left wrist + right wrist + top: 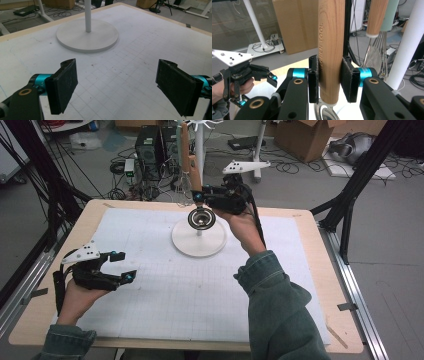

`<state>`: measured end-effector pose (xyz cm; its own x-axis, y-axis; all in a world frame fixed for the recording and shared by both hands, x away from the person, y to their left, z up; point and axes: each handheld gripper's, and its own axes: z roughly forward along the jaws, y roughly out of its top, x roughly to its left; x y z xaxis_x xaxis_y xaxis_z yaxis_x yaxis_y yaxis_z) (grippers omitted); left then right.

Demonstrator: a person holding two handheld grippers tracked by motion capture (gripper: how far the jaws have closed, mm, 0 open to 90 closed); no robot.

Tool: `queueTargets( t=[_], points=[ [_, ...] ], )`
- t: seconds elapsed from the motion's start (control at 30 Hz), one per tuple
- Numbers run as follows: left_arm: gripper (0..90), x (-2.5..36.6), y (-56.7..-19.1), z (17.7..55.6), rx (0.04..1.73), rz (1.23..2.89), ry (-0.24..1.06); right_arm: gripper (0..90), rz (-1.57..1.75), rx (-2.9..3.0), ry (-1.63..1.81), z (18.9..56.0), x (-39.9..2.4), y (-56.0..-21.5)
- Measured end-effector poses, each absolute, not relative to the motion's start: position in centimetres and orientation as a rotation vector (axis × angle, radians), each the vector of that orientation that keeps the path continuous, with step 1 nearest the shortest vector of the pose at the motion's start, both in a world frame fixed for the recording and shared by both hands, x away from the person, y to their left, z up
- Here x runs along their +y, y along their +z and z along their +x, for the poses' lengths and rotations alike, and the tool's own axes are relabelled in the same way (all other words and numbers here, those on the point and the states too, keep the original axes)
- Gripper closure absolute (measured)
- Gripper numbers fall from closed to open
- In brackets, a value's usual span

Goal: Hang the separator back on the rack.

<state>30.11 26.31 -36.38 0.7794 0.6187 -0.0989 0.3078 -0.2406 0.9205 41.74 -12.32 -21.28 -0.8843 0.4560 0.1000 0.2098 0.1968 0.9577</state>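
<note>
Right gripper (pixel 329 82) clamped on wooden-handled steel strainer ladle (pixel 200 215) — held upright over round white stand base (pixel 180 245), twelve o'clock on worktop. Rigid, bowl-heavy, smooth handle — grip near the ferrule. Left gripper (pixel 117 87) open, empty.

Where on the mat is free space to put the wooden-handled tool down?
Free: the gridded mat between the left gripper and the stand's round base, and the mat's near edge. Crowded: around the stand, where the right gripper holds the wooden-handled tool.
</note>
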Motion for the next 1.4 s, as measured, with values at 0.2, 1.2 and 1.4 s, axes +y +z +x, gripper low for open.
queueTargets(
  t=[0.2,1.2,1.4],
  points=[
    [18.0,26.4,-36.4,30.1,0.711,1.839,0.344,71.3,0.648,2.24,1.752,42.6,-12.3,-20.3],
    [17.6,27.2,-36.0,29.7,0.709,1.814,0.362,71.2,0.732,2.171,1.694,45.1,-11.8,-17.2],
    [17.6,27.2,-36.0,29.7,0.709,1.815,0.362,71.3,0.742,2.174,1.687,45.3,-11.8,-17.2]
  ],
)
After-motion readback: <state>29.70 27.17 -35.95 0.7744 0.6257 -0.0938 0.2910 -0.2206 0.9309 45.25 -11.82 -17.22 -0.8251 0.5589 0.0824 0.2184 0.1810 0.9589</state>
